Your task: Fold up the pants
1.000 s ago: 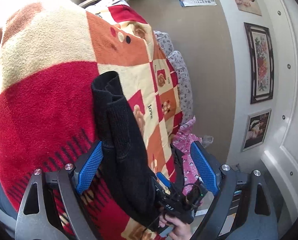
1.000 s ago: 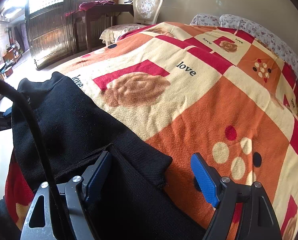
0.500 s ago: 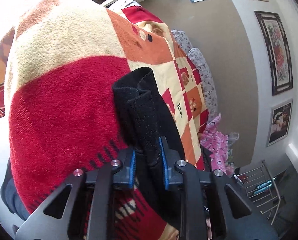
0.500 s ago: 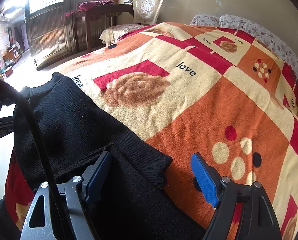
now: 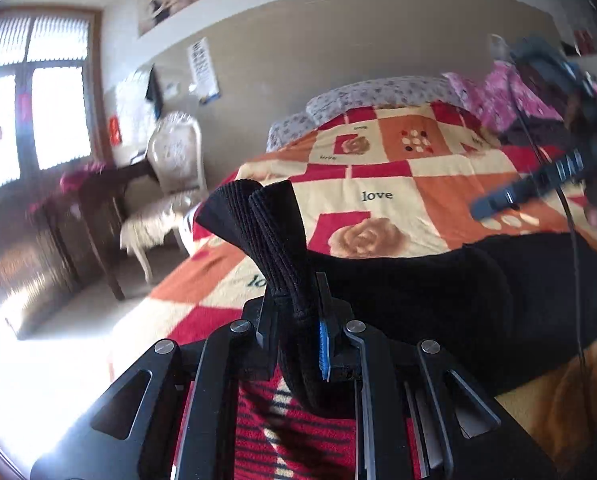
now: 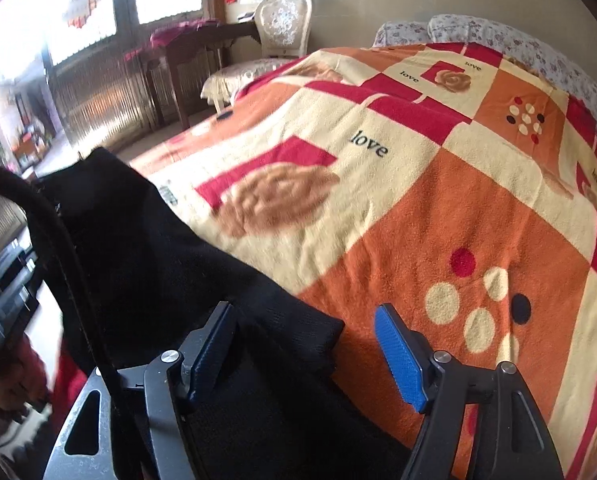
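At the far left of the left wrist view a bright window (image 5: 38, 112) lights the room, with a dark wooden side table (image 5: 86, 216) and a white ornate chair (image 5: 170, 184) standing beside the bed. Next comes the left hand-held gripper (image 5: 298, 320), its jaws having just closed; they now pinch a bunched, ribbed end of the black pants (image 5: 418, 292), which sticks up above the blue pads while the rest of the garment trails rightward across the patchwork blanket (image 5: 398, 176) on the bed. Floral pillows (image 5: 378, 96) lie at the head of the bed, and the other gripper shows blurred at the right edge. In the right wrist view the pants (image 6: 146, 248) lie along the blanket's near left edge, and the right hand-held gripper (image 6: 310, 344) stands with its jaws wide apart though lately narrowing, a fold of black cloth lying between them and against the left pad, the right pad clear of it.
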Available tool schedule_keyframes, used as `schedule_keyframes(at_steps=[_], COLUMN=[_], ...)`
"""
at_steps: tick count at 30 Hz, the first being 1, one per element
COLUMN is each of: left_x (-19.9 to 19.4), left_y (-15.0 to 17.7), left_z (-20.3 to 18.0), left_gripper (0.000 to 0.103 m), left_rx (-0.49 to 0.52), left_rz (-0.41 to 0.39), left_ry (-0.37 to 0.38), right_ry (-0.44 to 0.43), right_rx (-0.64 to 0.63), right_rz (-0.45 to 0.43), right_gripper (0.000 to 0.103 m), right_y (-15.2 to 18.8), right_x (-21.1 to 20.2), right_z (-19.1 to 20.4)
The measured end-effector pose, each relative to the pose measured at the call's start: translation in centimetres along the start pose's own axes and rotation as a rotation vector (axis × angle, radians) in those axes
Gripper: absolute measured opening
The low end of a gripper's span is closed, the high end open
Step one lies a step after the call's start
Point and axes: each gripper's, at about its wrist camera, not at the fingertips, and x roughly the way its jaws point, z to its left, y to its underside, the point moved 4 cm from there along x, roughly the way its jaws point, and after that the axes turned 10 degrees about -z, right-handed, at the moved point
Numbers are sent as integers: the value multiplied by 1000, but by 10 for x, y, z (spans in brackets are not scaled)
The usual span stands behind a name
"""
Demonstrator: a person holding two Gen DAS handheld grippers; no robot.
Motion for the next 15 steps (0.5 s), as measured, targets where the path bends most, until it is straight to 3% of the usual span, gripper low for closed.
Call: schedule_keyframes(at_steps=[4,7,12,15], left_x=[-13,-27,-45,-55], left_y=[-9,-11,-4,-1], left_z=[-36,-60,-91,-103], left_gripper=[14,14,14,14], left_rx=[245,418,636,715], left_rz=[-104,-169,-194,-222], left_ry=[73,138,233,252], right_ry=[-400,-632,-677,-575], right_rx=[306,462,425,361], right_rz=[-72,-16,7,-6], right_gripper=[71,71,71,69], right_y=[-24,-28,-31,-28], right_x=[-22,-19,-21,-26], right_z=[14,28,45,38])
